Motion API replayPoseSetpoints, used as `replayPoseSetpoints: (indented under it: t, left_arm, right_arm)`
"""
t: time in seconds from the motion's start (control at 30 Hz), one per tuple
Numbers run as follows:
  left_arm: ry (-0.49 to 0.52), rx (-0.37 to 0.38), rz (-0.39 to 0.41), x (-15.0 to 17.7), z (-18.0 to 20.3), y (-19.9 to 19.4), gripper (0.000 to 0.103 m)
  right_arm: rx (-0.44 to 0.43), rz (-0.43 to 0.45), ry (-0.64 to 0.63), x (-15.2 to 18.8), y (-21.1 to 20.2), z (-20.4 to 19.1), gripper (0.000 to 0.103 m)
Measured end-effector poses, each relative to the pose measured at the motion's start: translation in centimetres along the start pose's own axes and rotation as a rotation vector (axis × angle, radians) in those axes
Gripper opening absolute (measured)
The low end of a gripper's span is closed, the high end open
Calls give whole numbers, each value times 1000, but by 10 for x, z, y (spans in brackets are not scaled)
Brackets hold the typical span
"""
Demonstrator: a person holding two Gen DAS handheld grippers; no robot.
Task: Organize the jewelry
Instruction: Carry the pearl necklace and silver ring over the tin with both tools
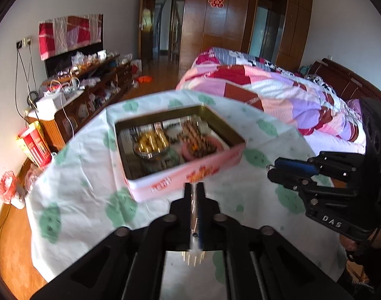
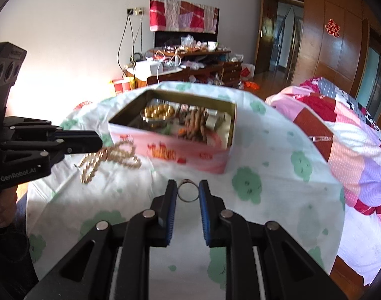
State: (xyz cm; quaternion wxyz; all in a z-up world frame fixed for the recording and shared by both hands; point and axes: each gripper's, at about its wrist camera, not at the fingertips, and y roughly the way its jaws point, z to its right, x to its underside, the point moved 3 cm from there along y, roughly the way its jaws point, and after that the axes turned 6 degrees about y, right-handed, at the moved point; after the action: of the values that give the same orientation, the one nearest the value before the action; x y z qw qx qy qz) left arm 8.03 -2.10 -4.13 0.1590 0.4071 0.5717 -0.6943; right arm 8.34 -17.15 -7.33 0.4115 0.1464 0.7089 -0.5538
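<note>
Above the cloth-covered tabletop (image 2: 278,150), the right tool (image 2: 187,187) pinches a ring (image 2: 187,192). The left tool (image 2: 100,141) is clenched on a gold bead necklace (image 2: 110,158) beside the pink tin (image 2: 180,150).

You see glossy metal tin (image 2: 187,153), shiny beaded necklace (image 2: 110,157), thin metal ring (image 2: 187,192) — matt printed cloth (image 2: 278,200) beneath.

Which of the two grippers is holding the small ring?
The right gripper: the ring sits between its blue pads. The left gripper has a gold bead necklace hanging from its closed tips.
</note>
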Motion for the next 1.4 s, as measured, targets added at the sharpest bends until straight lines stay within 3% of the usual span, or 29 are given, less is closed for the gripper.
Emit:
replayPoseSetpoints:
  t: [0.23,0.37,0.4,0.43,0.47,0.5,0.53,0.77,0.8,0.87,0.9,1.0,1.2,1.4]
  left_arm:
    - [30,-36,41,-22,-11,-4,0]
    - [15,-44,22,-11,-17,1,2]
    - [-2,-38,-3,-3,-18,7,9]
    - [-14,-36,-26,3,-18,11,28]
    - [-29,-31,-59,12,-19,19,41]
    - [-42,-33,-76,19,-18,24,62]
    - [-53,-39,-82,23,-19,26,65]
    - [-31,-39,-231,56,-6,64,65]
    - [-9,-59,-220,56,-4,62,61]
    - [6,-46,-222,56,0,62,41]
    - [15,-48,-222,56,1,62,16]
    - [30,-31,-216,52,3,58,5]
    - [90,-61,-84,11,4,24,5]
    - [103,-100,-11,-27,-10,15,5]
  right_arm:
    - [-4,43,-10,-20,-2,-2,20]
    - [-4,61,-5,-27,-4,-1,20]
    - [-6,63,-2,-26,-5,-1,20]
    - [-6,63,-1,-26,-4,-1,20]
    - [-5,62,-1,-25,-4,-1,20]
    - [-5,58,-1,-23,-3,-2,20]
    - [-7,54,0,-21,-3,-1,20]
    - [-16,38,14,-10,0,0,20]
    - [-17,39,17,-9,0,1,20]
    - [-20,40,22,-8,0,1,20]
    - [-20,41,21,-8,-1,0,20]
    - [-23,43,21,-9,0,0,20]
    - [-17,60,24,-20,-1,4,20]
    - [-15,89,13,-41,-2,7,20]
